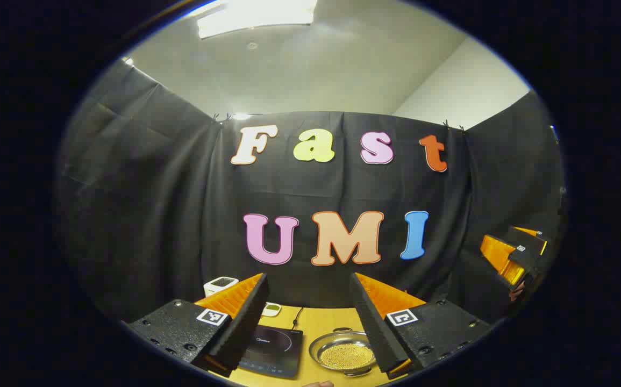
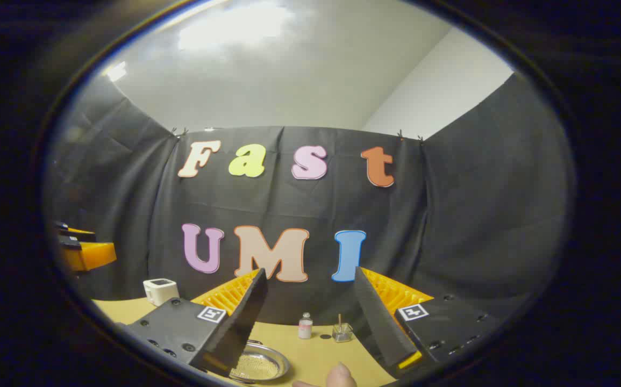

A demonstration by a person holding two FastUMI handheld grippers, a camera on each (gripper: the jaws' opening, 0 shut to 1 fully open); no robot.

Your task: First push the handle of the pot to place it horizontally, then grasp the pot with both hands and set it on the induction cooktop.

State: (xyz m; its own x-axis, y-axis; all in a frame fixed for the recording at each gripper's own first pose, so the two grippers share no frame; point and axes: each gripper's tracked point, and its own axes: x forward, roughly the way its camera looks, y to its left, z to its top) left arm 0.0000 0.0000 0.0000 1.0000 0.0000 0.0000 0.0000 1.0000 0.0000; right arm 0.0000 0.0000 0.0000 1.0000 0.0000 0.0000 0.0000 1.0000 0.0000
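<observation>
Left gripper (image 1: 308,317): fingers spread wide, nothing between them, held high above the table (image 1: 321,322) and aimed mostly at the booth wall. Right gripper (image 2: 310,317): same state, wide apart and empty, also raised.

Beyond the left fingers, lower centre of the left gripper view: the pot (image 1: 344,352), a shallow metal pan with yellow grains inside, sits on the table just right of the dark induction cooktop (image 1: 272,349), near it but apart. A small loop handle (image 1: 341,329) shows at its far rim; the near rim is cut off at the frame edge. In the right gripper view the pot (image 2: 259,366) lies at the bottom, partly behind the left-hand finger.

Step in hand, as I judge it: the approach before the push on the handle. To do it well, both grippers need to tip down so the pot sits centred in view. Push with one fingertip against the side of the handle, low and slow, so the pot turns in place without sliding or spilling grains.

Further out: a small bottle (image 2: 305,325) and a glass cup (image 2: 342,333) at the back of the table, a white box (image 2: 160,291) at left.
</observation>
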